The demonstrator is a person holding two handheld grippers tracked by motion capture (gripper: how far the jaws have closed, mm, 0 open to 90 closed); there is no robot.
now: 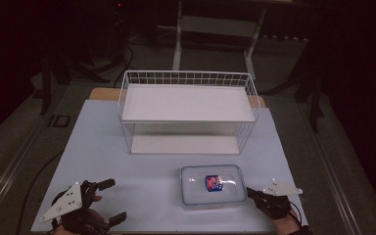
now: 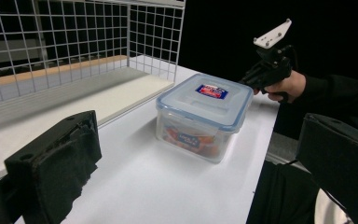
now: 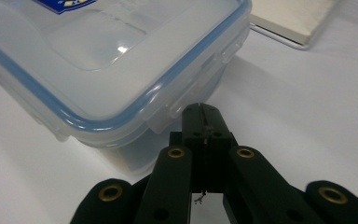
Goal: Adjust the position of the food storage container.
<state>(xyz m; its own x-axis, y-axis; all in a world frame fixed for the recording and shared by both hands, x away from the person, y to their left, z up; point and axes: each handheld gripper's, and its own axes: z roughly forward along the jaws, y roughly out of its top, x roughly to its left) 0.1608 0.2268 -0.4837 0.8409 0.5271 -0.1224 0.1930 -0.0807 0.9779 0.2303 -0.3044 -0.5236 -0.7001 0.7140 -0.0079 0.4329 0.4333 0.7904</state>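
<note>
A clear plastic box (image 1: 210, 185) with a blue-rimmed lid and a red-and-blue label stands on the white table, with colourful packets visible inside it in the left gripper view (image 2: 204, 114). My right gripper (image 1: 249, 192) is shut with nothing between its jaws. Its tips (image 3: 202, 112) sit right by a latch flap (image 3: 168, 119) on the box's right side (image 3: 121, 70); whether they touch it I cannot tell. My left gripper (image 1: 111, 199) rests at the table's near left, jaws wide open and bare, well apart from the box. From there the right gripper (image 2: 251, 77) shows in a hand behind the box.
A white wire basket (image 1: 188, 78) with a white shelf board stands across the back middle of the table; its mesh (image 2: 74, 42) also shows in the left gripper view. The table's edges (image 1: 293, 196) lie close to both hands. Dark floor and a stand lie beyond.
</note>
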